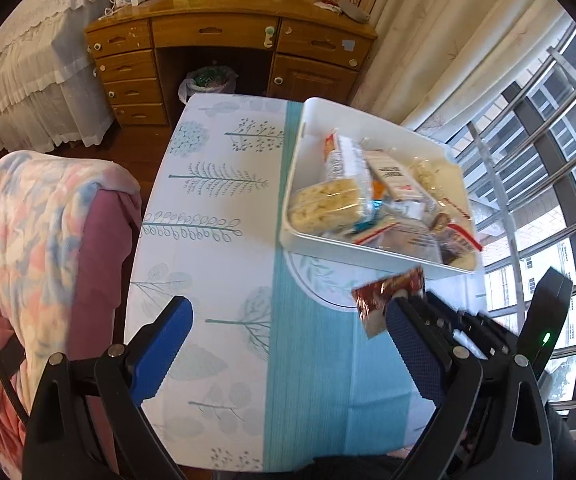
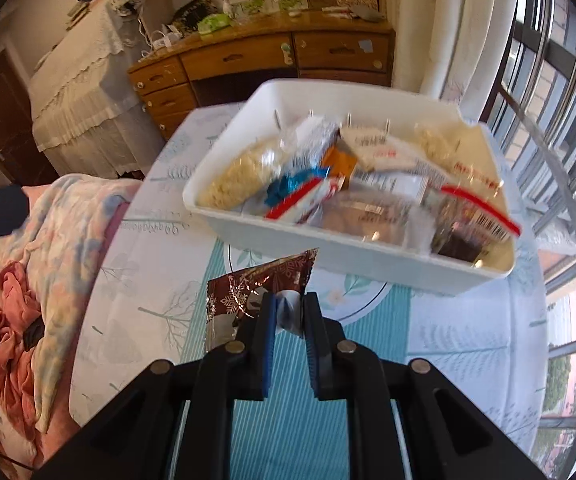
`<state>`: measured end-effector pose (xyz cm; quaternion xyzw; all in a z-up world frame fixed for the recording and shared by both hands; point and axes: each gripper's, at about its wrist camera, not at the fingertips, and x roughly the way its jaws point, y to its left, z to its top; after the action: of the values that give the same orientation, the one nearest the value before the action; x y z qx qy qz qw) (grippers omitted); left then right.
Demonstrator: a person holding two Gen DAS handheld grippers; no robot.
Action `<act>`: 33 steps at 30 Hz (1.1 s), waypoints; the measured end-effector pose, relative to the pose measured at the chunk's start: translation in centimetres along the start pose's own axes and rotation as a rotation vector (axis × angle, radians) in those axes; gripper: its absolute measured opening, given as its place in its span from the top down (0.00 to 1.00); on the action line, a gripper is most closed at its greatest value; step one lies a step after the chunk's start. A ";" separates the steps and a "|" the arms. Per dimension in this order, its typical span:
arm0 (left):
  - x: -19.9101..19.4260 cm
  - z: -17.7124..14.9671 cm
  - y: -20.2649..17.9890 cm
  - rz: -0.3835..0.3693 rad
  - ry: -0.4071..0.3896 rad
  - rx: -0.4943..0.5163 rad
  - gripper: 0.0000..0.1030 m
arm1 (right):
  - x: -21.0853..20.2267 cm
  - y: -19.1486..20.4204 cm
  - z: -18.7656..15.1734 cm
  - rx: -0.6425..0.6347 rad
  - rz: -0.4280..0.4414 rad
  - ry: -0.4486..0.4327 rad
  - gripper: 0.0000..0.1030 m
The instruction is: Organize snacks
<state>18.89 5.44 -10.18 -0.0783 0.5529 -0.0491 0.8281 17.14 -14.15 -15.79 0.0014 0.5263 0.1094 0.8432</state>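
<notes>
A white tray (image 1: 308,144) holding several wrapped snacks stands on the far right of the table; it also shows in the right wrist view (image 2: 368,252). My right gripper (image 2: 289,308) is shut on a dark red foil snack packet (image 2: 260,284) and holds it above the table, just in front of the tray's near wall. The packet (image 1: 388,292) also shows in the left wrist view, with the right gripper's body behind my right finger. My left gripper (image 1: 292,320) is open and empty above the tablecloth, left of the tray.
The table (image 1: 224,200) has a white and teal leaf-print cloth. A chair draped with a pink floral blanket (image 1: 36,232) stands at its left. A wooden desk (image 1: 224,36) is beyond, a railing and window (image 1: 548,152) on the right.
</notes>
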 end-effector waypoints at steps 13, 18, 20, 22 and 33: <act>-5.7 -1.4 -5.4 0.093 -0.105 0.005 0.06 | -2.2 -7.3 5.9 0.114 0.032 -0.179 0.87; -7.1 -3.0 -5.6 0.145 -0.132 -0.020 0.06 | -1.3 -8.8 7.0 0.142 0.082 -0.211 0.83; -7.5 -3.5 -5.5 0.155 -0.140 -0.032 0.06 | -1.2 -9.1 7.4 0.139 0.093 -0.216 0.79; -8.0 -3.9 -5.4 0.167 -0.155 -0.037 0.06 | -1.3 -9.2 7.5 0.142 0.082 -0.227 0.66; -7.9 -4.8 -4.9 0.135 -0.207 0.055 0.06 | -1.6 -8.3 1.9 0.209 0.015 -0.093 0.27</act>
<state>11.47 1.61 -3.89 -0.0231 0.4670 0.0000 0.8840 19.63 -22.38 -14.48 0.0984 0.4952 0.0598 0.8611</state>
